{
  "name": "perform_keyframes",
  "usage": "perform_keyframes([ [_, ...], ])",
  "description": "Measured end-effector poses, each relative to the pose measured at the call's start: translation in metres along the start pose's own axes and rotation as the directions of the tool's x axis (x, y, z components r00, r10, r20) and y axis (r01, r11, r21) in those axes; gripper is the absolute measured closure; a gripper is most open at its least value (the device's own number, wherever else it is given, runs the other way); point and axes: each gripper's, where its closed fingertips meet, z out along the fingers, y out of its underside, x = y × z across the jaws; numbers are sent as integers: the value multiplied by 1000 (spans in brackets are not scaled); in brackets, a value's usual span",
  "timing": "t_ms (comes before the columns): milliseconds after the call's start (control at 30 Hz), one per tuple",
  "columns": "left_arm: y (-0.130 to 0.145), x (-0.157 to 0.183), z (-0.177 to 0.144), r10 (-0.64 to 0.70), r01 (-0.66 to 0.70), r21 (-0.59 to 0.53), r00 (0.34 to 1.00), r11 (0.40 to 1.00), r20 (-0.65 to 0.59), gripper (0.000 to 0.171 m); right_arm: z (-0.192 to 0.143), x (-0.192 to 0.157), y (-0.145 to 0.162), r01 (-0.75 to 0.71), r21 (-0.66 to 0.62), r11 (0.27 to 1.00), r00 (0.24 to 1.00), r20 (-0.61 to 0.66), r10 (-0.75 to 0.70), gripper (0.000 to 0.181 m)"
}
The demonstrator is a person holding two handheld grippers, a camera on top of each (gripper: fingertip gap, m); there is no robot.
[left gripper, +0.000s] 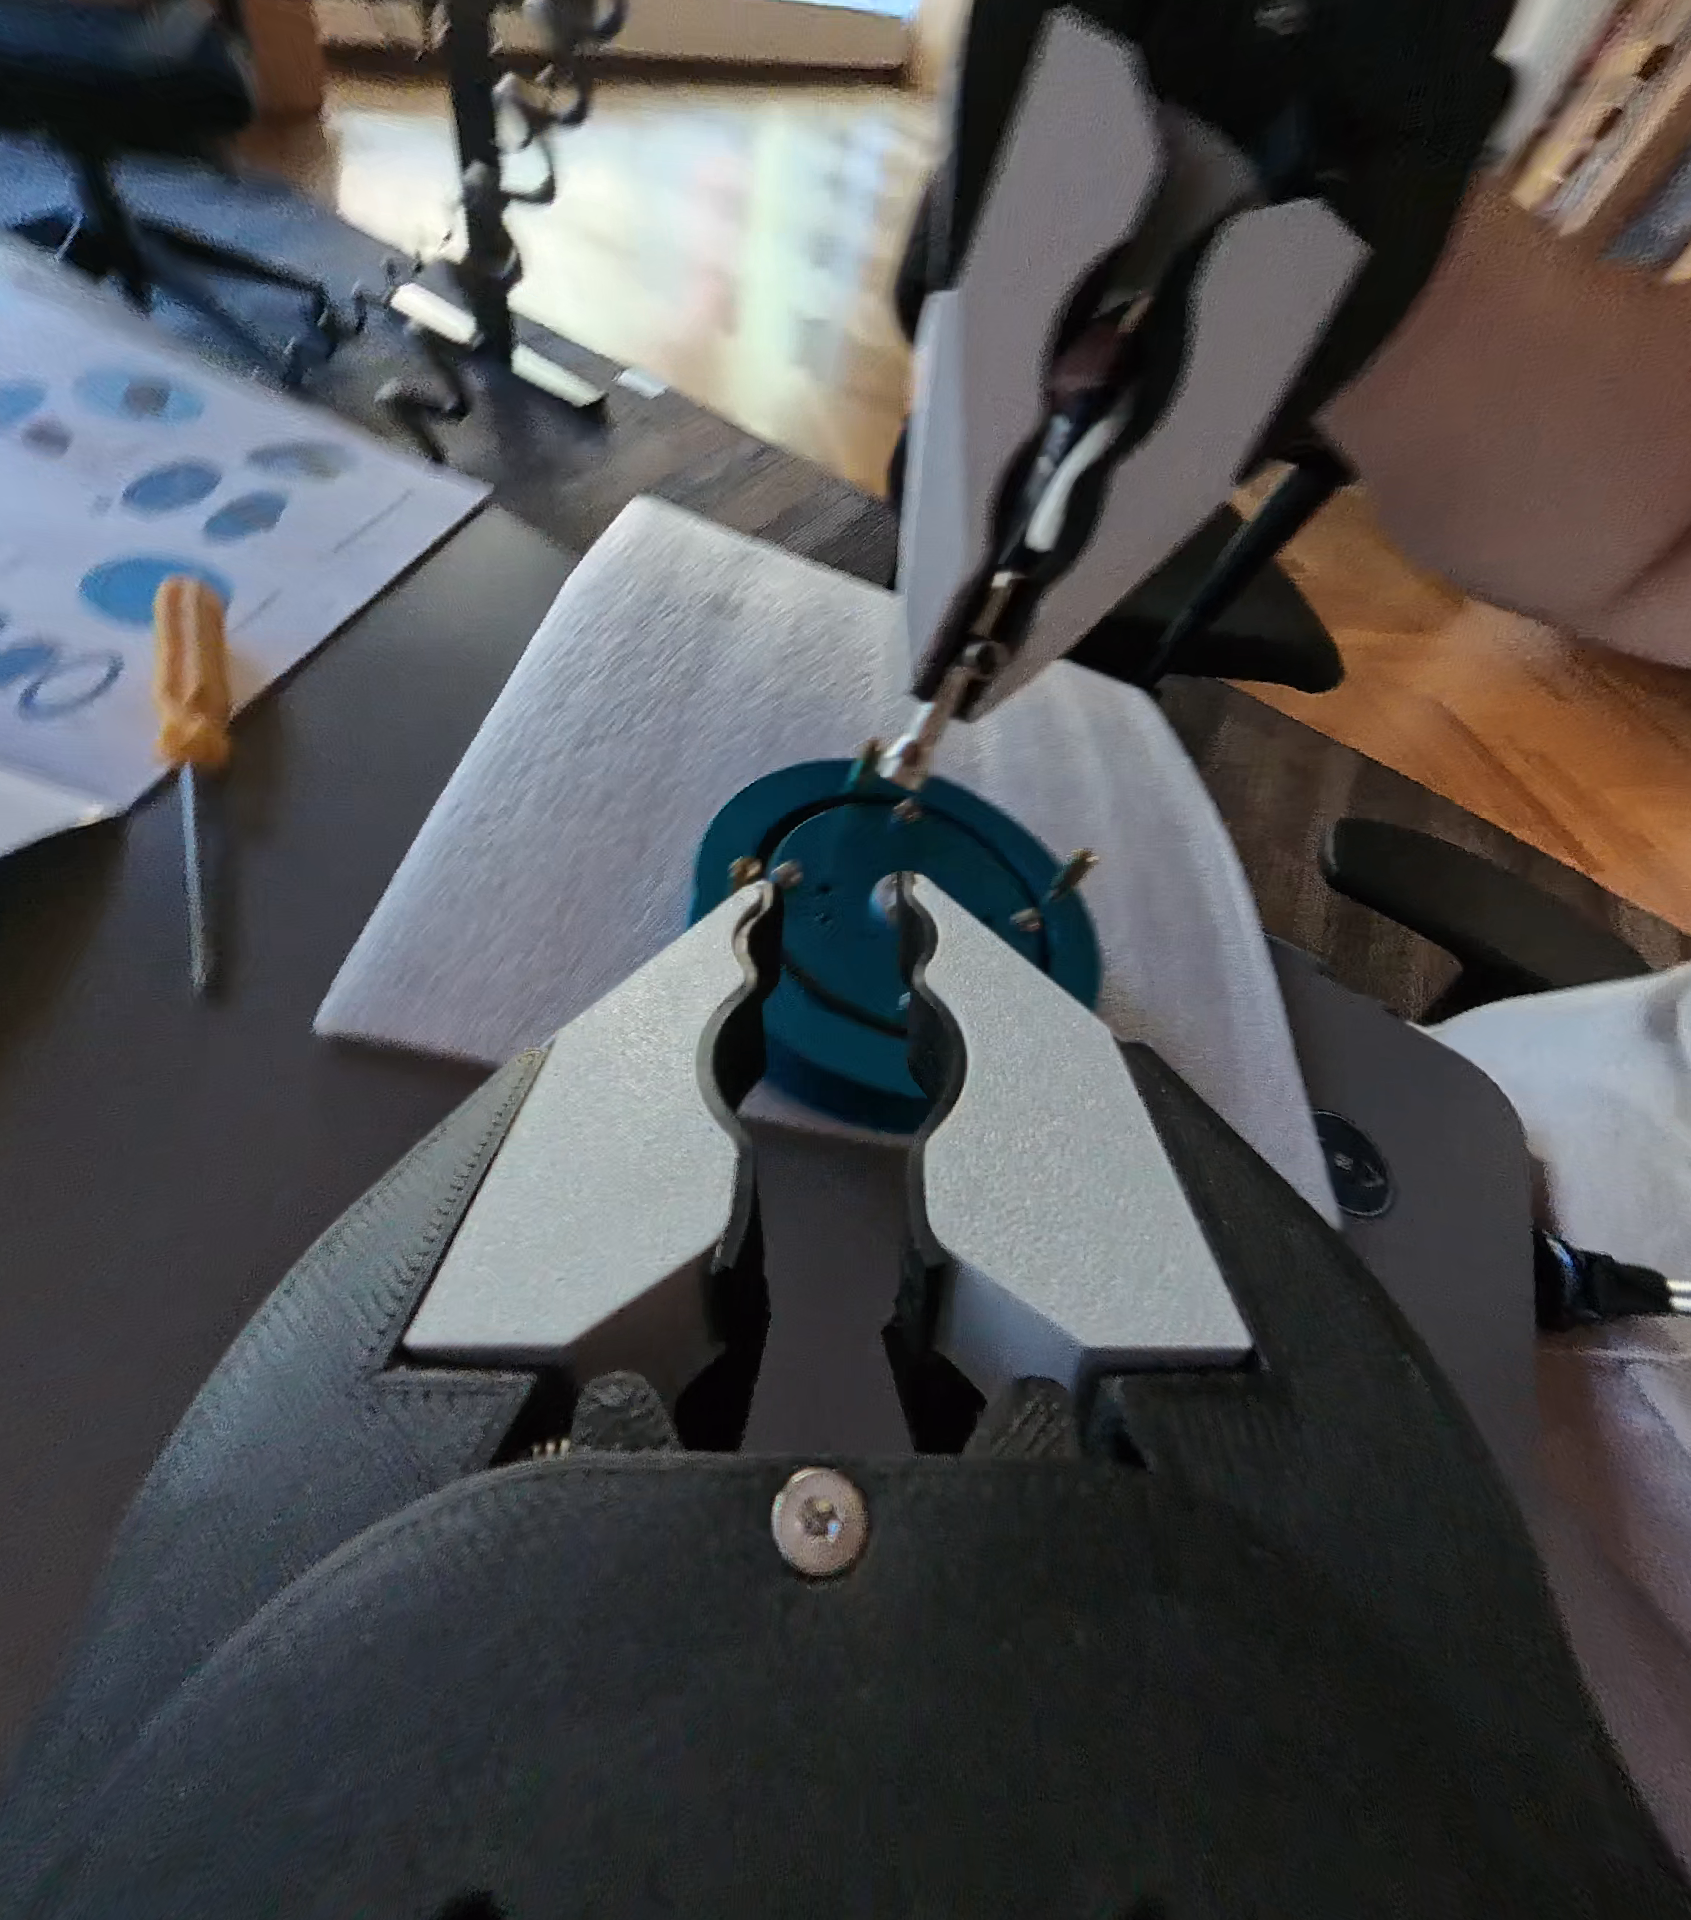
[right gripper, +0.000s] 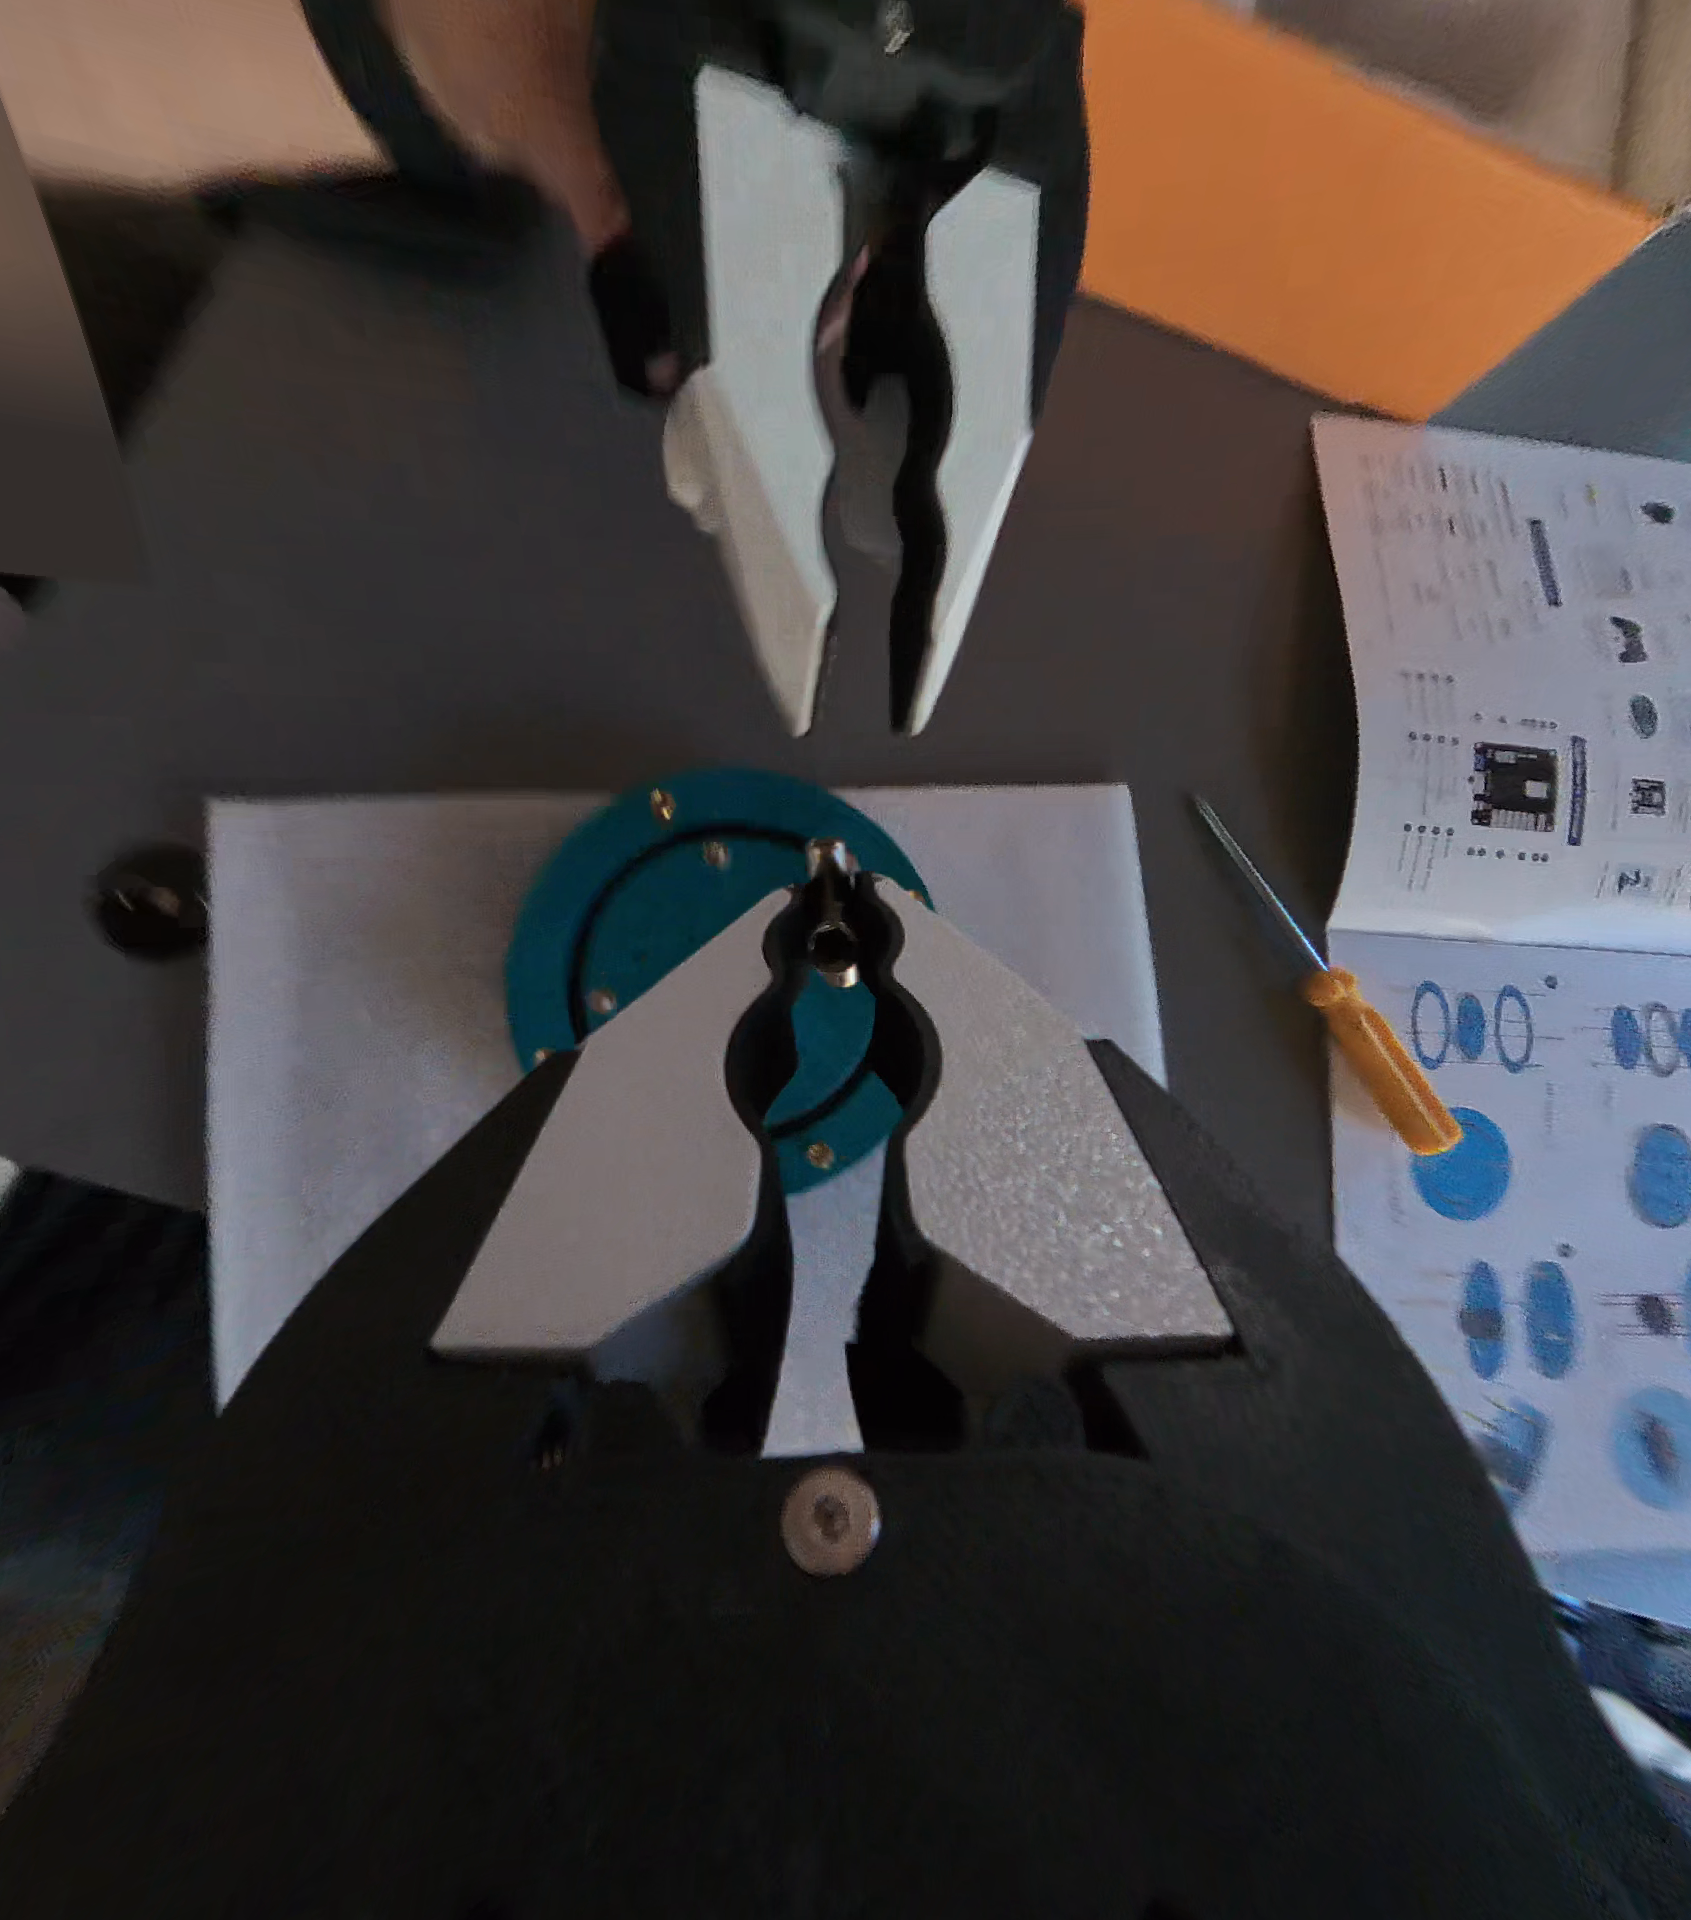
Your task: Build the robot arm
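A blue round disc (left gripper: pixel 836 836) with an inner plate and several small brass screws (left gripper: pixel 1080 868) lies on a white foam pad (left gripper: pixel 633 748) on the dark table. My right gripper (right gripper: pixel 833 894) is shut on a small metal socket tool (right gripper: pixel 830 940). It comes down from above in the left wrist view (left gripper: pixel 966 686), with the tool's tip (left gripper: pixel 898 764) on a screw at the disc's (right gripper: pixel 654 935) rim. My left gripper (left gripper: pixel 841 883) is slightly open and empty, and hovers just over the disc. In the right wrist view it (right gripper: pixel 859 727) stands above the disc's far edge.
A yellow-handled screwdriver (left gripper: pixel 192 665) (right gripper: pixel 1381 1060) lies beside the pad, partly on a printed instruction sheet (left gripper: pixel 41 499) (right gripper: pixel 1547 727). A black knob (right gripper: pixel 150 899) sits by the pad's (right gripper: pixel 353 987) other side. An orange box (right gripper: pixel 1288 208) and a black stand (left gripper: pixel 488 208) are farther back. There is about 4 cm between the tips of the two grippers.
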Motion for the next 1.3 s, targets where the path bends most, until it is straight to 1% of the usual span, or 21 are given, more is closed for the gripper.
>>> perform_keyframes([
  [100,22,-25,5,-157,161,-80,986,984,51,151,14,6,13,105,-133,986,994,20,-104,175],
  [167,35,-31,10,-274,276,-124,961,953,28,149,21,11,19,175,-213,961,985,44,-170,175],
  [200,39,-34,13,-337,336,-137,941,932,17,152,23,12,21,208,-245,947,978,61,-199,175],
  [267,40,-35,18,-431,424,-133,902,896,-24,155,26,15,22,251,-274,928,968,98,-233,175],
  [300,41,-36,19,-452,444,-138,891,885,-33,156,27,16,21,260,-280,924,965,119,-236,175],
  [367,44,-41,23,-457,450,-155,889,880,-17,155,29,18,20,266,-289,920,961,156,-229,175],
  [400,43,-41,26,-463,453,-157,886,877,-27,155,30,19,19,271,-291,917,958,168,-230,175],
  [500,36,-36,33,-535,516,-158,837,842,-114,162,33,21,20,289,-317,903,951,202,-233,175],
  [567,40,-34,37,-568,543,-184,813,819,-130,165,34,22,23,296,-339,893,948,221,-230,175],
  [767,40,-30,39,-582,554,-191,798,810,-157,170,41,18,28,299,-356,886,937,283,-203,175],
  [833,40,-30,39,-576,548,-188,802,815,-159,170,42,18,29,306,-369,878,932,304,-198,175],
  [900,40,-30,39,-570,542,-187,806,819,-159,170,44,18,30,324,-376,868,924,324,-204,175],
  [967,40,-29,38,-580,552,-187,796,813,-173,170,45,17,30,349,-380,856,912,347,-218,175],
  [1033,41,-29,38,-591,562,-190,787,805,-177,170,46,17,30,298,-404,865,927,340,-160,175],
  [1133,41,-29,38,-584,555,-190,794,810,-171,170,47,18,29,200,-408,891,949,307,-72,175],
  [1200,41,-30,38,-584,555,-190,794,810,-168,170,47,18,30,104,-422,901,965,262,12,175],
  [1300,41,-29,38,-590,562,-187,790,806,-167,170,47,19,30,-89,-462,882,973,149,176,175],
])
